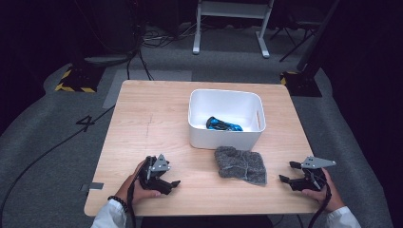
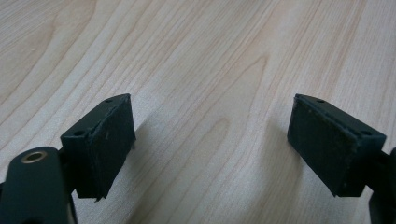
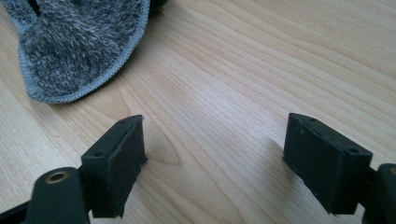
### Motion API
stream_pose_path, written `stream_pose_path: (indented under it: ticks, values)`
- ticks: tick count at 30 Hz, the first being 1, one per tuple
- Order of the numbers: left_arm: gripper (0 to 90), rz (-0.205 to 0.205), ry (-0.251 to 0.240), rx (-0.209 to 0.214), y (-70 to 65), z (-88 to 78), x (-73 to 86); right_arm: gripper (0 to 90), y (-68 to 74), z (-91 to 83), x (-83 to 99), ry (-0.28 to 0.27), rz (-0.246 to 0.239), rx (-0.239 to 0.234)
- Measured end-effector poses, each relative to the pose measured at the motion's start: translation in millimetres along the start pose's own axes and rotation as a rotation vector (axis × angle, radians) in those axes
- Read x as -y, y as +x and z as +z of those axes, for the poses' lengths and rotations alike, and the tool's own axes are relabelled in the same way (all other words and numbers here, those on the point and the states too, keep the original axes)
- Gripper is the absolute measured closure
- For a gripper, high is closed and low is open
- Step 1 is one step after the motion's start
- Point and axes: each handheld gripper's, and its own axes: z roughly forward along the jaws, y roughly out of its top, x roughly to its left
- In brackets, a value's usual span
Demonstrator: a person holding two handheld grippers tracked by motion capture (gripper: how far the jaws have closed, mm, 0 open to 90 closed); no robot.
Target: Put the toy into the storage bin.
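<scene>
A grey fluffy cloth lies crumpled on the wooden table, just in front of a white plastic bin. Inside the bin rests a blue and black object. My left gripper sits low at the table's front left, open, with bare wood between its jaws. At the front right my right gripper is open too, pointing left toward the cloth, whose stitched edge lies a short way beyond its pads, apart from them.
The table's front edge runs just below both hands. Grey floor with cables, a yellow-black striped base and a white frame's legs lie beyond the far edge.
</scene>
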Motion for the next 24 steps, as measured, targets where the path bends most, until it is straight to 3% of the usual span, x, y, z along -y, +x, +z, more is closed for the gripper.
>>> stream_pose_path:
  ticks: [24]
  values:
    - [15.4, -0.003, 0.000, -0.001, -0.1, -0.4, 0.5, 20.9, -0.7, 0.1, -0.1, 0.000, 0.005, 0.008]
